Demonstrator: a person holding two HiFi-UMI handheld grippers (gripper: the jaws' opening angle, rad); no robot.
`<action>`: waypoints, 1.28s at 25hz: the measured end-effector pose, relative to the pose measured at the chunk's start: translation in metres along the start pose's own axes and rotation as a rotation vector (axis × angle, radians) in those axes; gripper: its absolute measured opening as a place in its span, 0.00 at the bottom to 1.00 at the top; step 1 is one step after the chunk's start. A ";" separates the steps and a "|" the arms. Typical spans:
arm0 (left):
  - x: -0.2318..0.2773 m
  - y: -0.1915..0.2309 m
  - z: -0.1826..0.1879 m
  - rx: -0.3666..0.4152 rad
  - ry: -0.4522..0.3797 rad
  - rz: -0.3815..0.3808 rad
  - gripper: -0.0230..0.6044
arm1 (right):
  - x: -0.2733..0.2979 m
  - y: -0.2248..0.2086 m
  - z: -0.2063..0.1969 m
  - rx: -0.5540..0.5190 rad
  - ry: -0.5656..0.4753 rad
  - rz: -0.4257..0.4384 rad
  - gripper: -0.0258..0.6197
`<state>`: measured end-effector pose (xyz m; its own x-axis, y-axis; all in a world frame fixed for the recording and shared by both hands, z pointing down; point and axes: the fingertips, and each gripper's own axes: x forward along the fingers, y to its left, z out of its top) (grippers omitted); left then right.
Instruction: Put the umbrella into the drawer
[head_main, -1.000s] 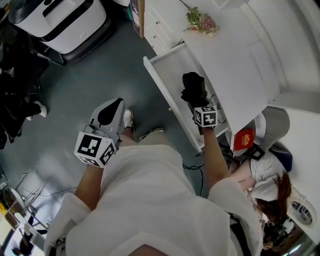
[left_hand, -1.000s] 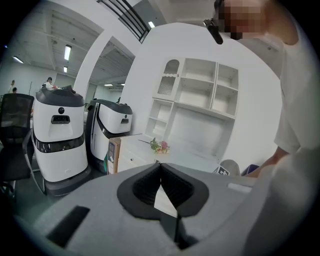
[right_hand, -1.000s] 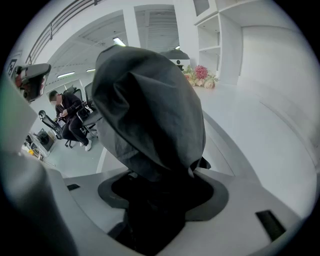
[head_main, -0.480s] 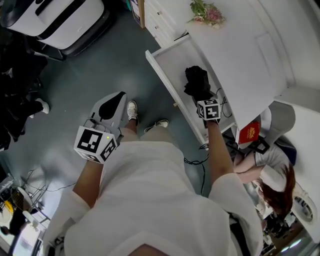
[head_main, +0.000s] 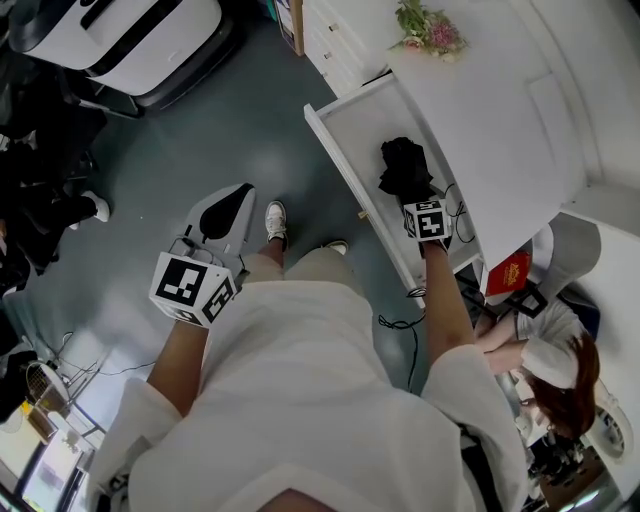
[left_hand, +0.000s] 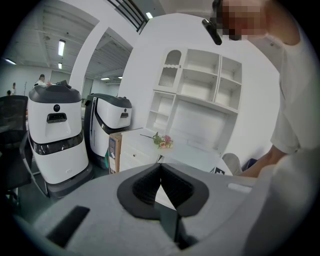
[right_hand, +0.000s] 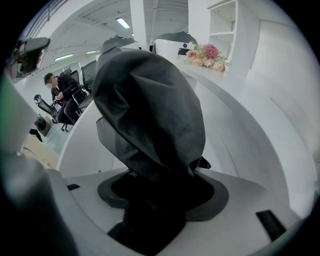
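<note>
A folded black umbrella hangs over the inside of the open white drawer, which sticks out from the white desk. My right gripper is shut on its lower end and points steeply down. In the right gripper view the umbrella fills the middle, rising out of the right gripper, with the drawer's white floor and walls around it. Whether it touches the drawer's bottom is hidden. My left gripper hangs over the grey floor to the left, away from the drawer, jaws closed on nothing. The left gripper faces the desk.
A bunch of flowers lies on the desk top. Cables trail at the drawer's near end. White machines stand at the upper left. A seated person and a red item are at the lower right.
My right gripper has sunk with the umbrella toward the drawer's inside. The left gripper has barely moved.
</note>
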<state>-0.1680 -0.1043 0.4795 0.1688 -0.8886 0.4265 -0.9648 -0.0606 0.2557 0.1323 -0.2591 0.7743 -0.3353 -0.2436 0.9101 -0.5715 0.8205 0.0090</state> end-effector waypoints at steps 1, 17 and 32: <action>0.000 0.001 0.000 0.001 0.001 0.001 0.06 | 0.001 0.000 0.001 -0.003 0.002 -0.002 0.46; 0.004 -0.014 -0.005 -0.011 0.029 0.036 0.06 | 0.033 -0.011 -0.022 -0.065 0.097 0.029 0.48; -0.011 -0.047 -0.008 0.012 0.013 0.058 0.06 | 0.031 -0.009 -0.021 -0.008 -0.006 0.050 0.50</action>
<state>-0.1228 -0.0883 0.4702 0.1146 -0.8847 0.4518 -0.9755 -0.0144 0.2194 0.1424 -0.2631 0.8107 -0.3683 -0.2052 0.9068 -0.5478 0.8360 -0.0333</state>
